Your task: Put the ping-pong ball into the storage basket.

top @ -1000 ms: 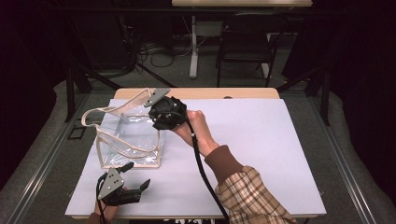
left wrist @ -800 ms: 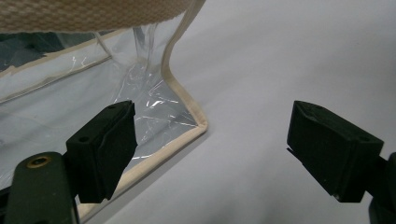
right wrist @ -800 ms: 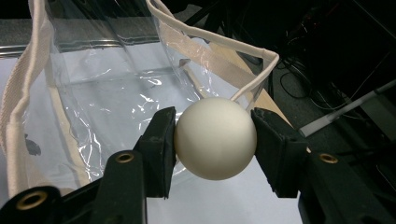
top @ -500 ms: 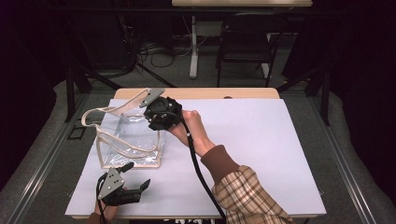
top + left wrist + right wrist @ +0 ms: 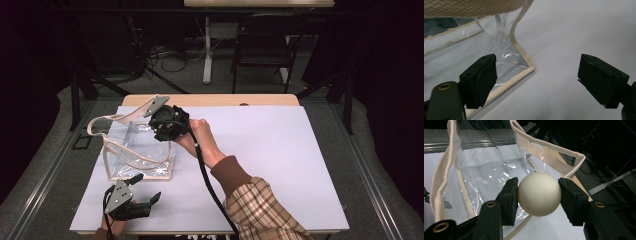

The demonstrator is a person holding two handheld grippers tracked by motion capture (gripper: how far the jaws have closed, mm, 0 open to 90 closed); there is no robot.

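Note:
A clear plastic bag with cream fabric trim and straps stands open on the white table at the left. My right gripper hovers at the bag's far right rim, shut on a white ball that is held just over the bag's mouth. My left gripper rests low near the table's front edge, open, its jaws wide apart beside the bag's near corner.
The white table top spreads wide to the right of the bag. A black cable trails from the right gripper along the plaid sleeve. A chair and desk legs stand beyond the table.
The right gripper has moved left with the ball, from beside the bag to its rim. The left gripper has stayed put.

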